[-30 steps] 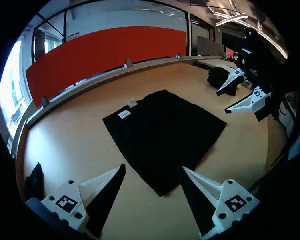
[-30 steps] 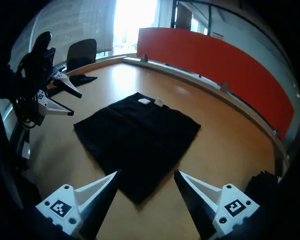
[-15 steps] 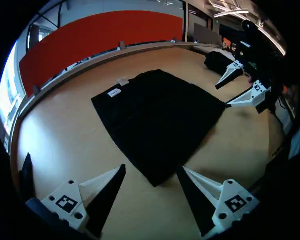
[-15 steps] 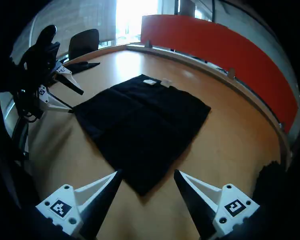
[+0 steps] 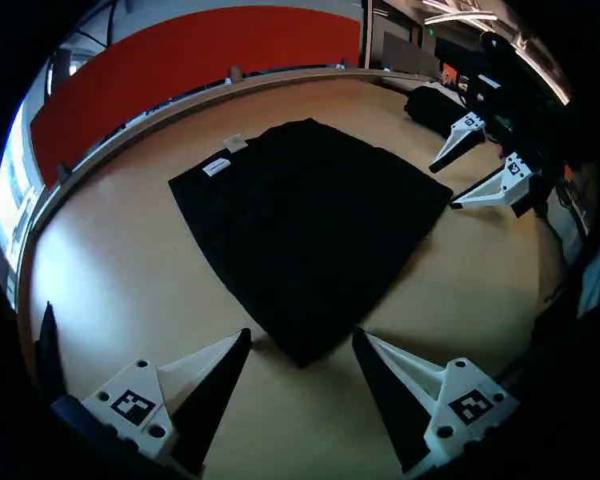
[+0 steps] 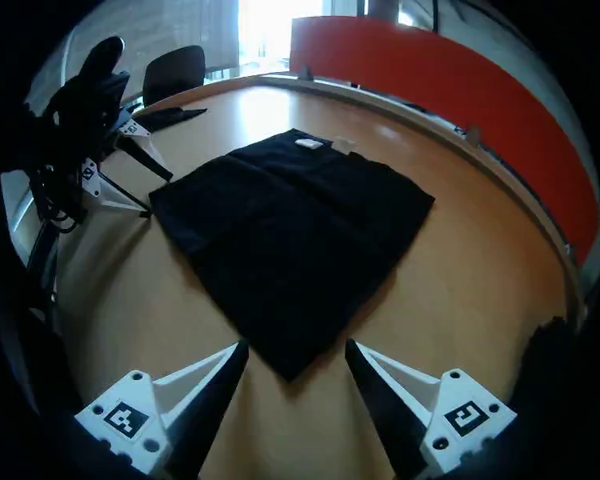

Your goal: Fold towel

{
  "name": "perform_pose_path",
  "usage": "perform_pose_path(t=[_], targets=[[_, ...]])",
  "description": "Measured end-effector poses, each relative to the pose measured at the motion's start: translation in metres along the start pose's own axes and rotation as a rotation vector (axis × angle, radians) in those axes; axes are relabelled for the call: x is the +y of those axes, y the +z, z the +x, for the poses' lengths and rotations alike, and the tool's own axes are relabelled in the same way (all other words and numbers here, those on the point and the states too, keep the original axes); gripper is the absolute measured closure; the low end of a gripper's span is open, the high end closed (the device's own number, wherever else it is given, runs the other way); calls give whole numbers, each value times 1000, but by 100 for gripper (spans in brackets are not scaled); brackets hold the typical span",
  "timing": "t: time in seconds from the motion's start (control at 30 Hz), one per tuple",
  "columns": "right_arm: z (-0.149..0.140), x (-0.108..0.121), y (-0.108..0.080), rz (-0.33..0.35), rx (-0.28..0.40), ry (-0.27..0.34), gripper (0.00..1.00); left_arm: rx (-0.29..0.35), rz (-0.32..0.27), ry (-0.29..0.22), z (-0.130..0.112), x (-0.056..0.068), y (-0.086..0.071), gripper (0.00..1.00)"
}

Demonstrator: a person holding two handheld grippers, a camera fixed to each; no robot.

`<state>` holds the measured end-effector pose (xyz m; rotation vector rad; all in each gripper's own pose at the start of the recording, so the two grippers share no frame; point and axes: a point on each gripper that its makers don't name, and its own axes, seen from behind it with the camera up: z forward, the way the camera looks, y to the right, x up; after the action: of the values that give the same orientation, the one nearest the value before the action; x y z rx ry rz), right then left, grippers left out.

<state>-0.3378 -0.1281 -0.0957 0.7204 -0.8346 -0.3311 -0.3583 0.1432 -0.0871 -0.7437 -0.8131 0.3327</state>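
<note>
At the bottom of the left gripper view, the left hand-held gripper (image 5: 301,332) has its two fingers spread wide and grasps nothing. The near corner of the black towel (image 5: 316,224) lies in the gap between the fingertips, without either one pressing on it. Along the bottom of the right gripper view, the right hand-held gripper (image 6: 297,343) is likewise released and empty, with another corner of the towel just ahead of its gap.

The towel lies flat on the wooden counter (image 5: 116,264), in the middle of both views, with small white tags (image 5: 217,166) at its far edge.

At the upper right of the left gripper view the right hand-held gripper appears farther off, fingers apart, its lower fingertip just beside the towel's right corner; whether it touches the cloth cannot be told. At the left of the right gripper view the left hand-held gripper sits the same way by the towel's left corner.

A red partition (image 5: 196,56) runs along the counter's far edge. A dark bag (image 5: 428,108) rests on the counter at the upper right, and a dark chair (image 6: 176,72) stands at the upper left of the right gripper view.
</note>
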Motion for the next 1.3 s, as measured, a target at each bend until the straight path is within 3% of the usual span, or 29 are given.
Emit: perform_pose_path(t=[0.13,0.4,0.73,0.87,1.0,1.1,1.13,1.3], targets=[[-3,-3,0,18,-14,-1,17,-6,-2,-2,-1,0,0,7],[-4,-4,0,25,-10,5,20,-15,1,-5,-1,1,1,8],[-5,-5,0,28,-5,5,41,-31,16,-18,-1,3,0,27],[-5,-5,0,27,-5,6,55,-34,19,-21,-1,5,0,43],[-5,-6,0,28,-5,7,70,-36,26,-25,-1,6,-1,51],[-4,-7,0,28,-6,9,78,-38,32,-34,-1,7,0,71],[-4,-7,0,29,-7,10,80,-40,35,-38,-1,7,0,78],[-2,-10,-1,30,-5,17,84,-48,46,-60,0,7,0,91]])
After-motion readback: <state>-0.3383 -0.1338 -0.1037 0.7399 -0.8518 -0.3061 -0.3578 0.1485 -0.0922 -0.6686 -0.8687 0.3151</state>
